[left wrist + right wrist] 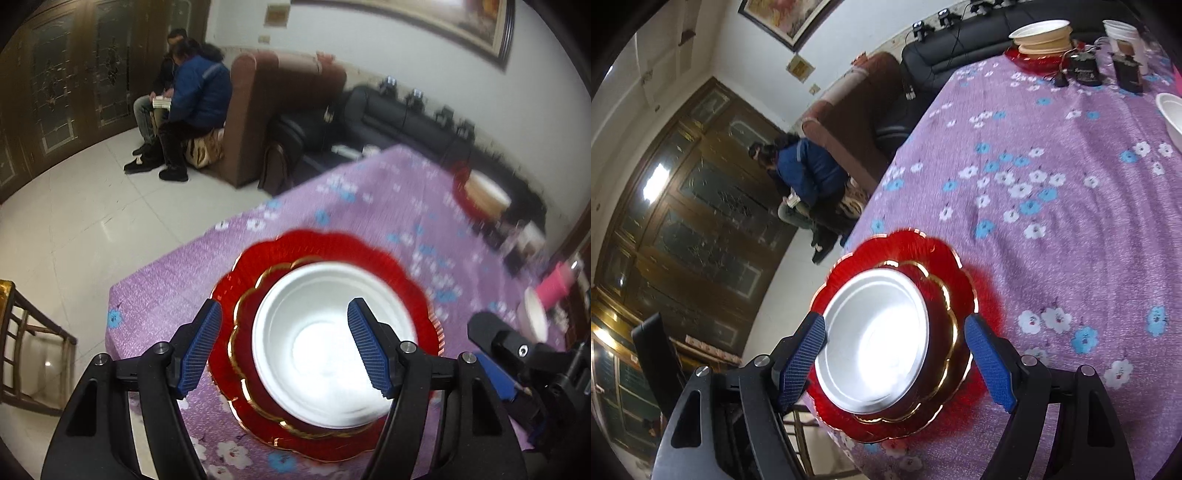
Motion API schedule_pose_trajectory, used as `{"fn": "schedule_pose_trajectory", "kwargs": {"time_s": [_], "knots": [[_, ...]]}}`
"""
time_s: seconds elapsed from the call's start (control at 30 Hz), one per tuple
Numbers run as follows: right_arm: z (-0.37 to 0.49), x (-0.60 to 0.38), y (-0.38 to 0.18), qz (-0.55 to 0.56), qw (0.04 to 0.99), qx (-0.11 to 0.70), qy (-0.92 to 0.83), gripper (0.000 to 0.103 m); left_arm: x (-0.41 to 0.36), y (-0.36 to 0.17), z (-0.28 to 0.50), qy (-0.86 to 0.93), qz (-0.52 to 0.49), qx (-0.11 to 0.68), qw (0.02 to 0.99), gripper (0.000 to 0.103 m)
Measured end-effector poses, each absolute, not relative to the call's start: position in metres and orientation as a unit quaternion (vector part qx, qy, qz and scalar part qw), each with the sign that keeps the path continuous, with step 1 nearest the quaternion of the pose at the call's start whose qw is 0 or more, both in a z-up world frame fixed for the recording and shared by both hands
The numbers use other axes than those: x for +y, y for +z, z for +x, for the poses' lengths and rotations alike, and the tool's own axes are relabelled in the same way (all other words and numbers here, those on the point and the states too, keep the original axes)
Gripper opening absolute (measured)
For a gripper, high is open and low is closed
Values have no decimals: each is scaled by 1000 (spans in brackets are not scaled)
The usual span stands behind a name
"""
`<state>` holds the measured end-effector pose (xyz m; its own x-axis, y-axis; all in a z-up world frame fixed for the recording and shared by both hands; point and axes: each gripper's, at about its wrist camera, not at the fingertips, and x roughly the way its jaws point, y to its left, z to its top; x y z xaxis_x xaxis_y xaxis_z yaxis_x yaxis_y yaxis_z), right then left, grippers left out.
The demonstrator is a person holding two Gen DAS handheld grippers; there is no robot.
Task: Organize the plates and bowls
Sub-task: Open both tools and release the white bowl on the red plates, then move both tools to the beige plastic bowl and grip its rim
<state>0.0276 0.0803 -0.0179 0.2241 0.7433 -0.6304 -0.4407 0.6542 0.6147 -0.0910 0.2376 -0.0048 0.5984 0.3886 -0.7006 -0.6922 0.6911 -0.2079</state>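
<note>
In the left wrist view, the left claw stood open, its blue ribbed pads apart and pressing on nothing, poised above a stack near the worktop's corner. That stack comprised a large red scalloped glass plate at the bottom, a smaller red scalloped dish with a gold rim on it, and a white round disposable bowl nested on top. The worktop under a purple floral cloth carried further ware toward its far end: a second stack of a red plate with pale bowls, blurred, and a loose white bowl at the right edge beside a pink object whose nature could not be told. Part of the right claw's black body showed at lower right. In the right wrist view, the right claw was likewise open and empty-handed, its pads to either side of the same three-piece stack without touching it. The far stack of cream bowls on a red plate was clearer here, with white cups and dark small boxes nearby, and one white bowl lying alone at the right edge. Judgement: the near stack appeared complete and released; at least the lone white bowl remained to be gathered, so the task seemed partly done.
</note>
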Motion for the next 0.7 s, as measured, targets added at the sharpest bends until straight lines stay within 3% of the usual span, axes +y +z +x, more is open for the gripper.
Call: {"fn": "schedule_pose_trajectory", "kwargs": {"time_s": [0.13,0.3,0.7], "knots": [[27,45,-9,190,782,469,365,83,225,7,-94,303,-227,289,880,74],[32,-9,-9,232,796,455,327,102,190,11,-74,233,-186,301,906,75],[21,-155,-27,330,789,453,253,103,76,0,-22,74,-104,383,915,75]]}}
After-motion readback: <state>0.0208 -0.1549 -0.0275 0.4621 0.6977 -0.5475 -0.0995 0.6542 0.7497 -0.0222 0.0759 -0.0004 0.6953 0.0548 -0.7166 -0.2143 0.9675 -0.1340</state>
